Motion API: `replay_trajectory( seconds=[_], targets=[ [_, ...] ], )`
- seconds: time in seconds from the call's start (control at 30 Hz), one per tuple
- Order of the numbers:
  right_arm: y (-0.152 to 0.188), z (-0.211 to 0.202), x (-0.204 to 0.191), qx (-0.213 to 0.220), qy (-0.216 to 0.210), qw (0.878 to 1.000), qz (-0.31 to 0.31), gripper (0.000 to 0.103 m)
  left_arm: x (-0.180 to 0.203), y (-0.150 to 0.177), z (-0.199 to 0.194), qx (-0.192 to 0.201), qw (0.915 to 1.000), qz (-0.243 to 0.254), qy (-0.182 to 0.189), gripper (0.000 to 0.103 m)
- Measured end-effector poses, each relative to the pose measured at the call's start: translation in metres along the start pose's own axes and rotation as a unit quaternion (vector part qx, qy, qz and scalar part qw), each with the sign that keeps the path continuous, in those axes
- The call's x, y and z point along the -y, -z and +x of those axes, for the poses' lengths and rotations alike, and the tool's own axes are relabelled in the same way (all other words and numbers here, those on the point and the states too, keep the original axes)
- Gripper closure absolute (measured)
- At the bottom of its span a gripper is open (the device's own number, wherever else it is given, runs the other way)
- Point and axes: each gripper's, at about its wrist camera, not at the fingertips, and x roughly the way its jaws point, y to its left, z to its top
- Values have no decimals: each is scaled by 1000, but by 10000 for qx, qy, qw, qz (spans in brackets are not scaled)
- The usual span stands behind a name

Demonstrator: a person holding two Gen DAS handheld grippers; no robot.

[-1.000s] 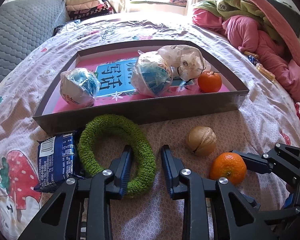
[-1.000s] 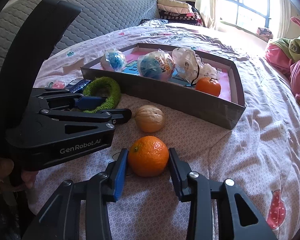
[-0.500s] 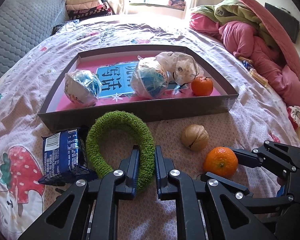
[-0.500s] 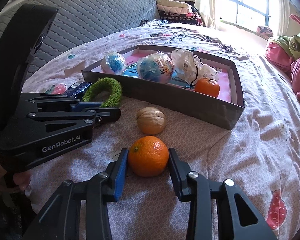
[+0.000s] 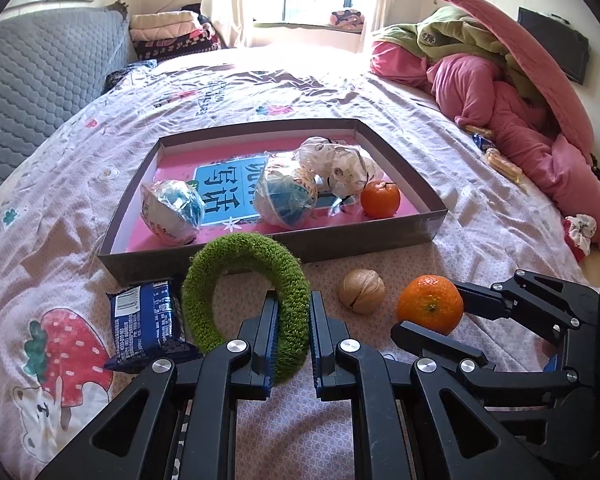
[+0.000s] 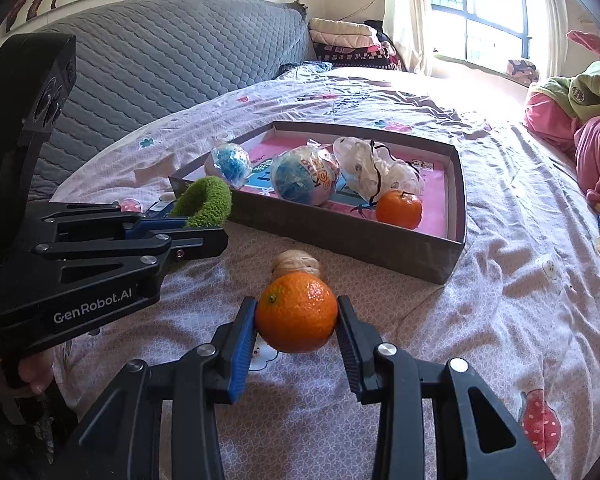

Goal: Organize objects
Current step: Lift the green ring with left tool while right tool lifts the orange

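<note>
A fuzzy green ring [image 5: 244, 256] hangs pinched between the fingers of my left gripper [image 5: 293, 300], which is shut on its near side; the ring stands tilted up off the bedsheet. In the right wrist view the same ring [image 6: 204, 202] sticks out past the left gripper's tips. My right gripper [image 6: 296, 308] is shut on an orange mandarin [image 6: 296, 320], both pads against its sides. A walnut [image 5: 362, 291] lies on the sheet just beyond it. The grey box [image 5: 420, 228] with a pink floor holds two wrapped balls, a white bag and a second mandarin [image 5: 380, 199].
A blue snack packet [image 5: 146, 322] lies on the sheet left of the ring, in front of the box. Pink and green bedding [image 5: 500, 92] is piled at the right. A grey quilted headboard [image 6: 160, 52] runs along the left. A hand [image 6: 32, 368] holds the left gripper.
The left jaws closed on the green ring and raised it, so it now stands up off the sheet. The right gripper kept the mandarin and stayed about where it was.
</note>
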Motion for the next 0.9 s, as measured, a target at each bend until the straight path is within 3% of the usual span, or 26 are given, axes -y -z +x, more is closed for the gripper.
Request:
replay_trajectory(
  seconds=[0.6, 0.9],
  targets=[
    [-15, -32, 11, 718, 126, 9969, 288, 64, 4, -10, -32, 262, 9996, -9, -57, 89],
    [-29, -50, 3, 1071, 338, 9937, 29, 64, -5, -22, -47, 494, 9987, -95, -49, 89]
  ],
)
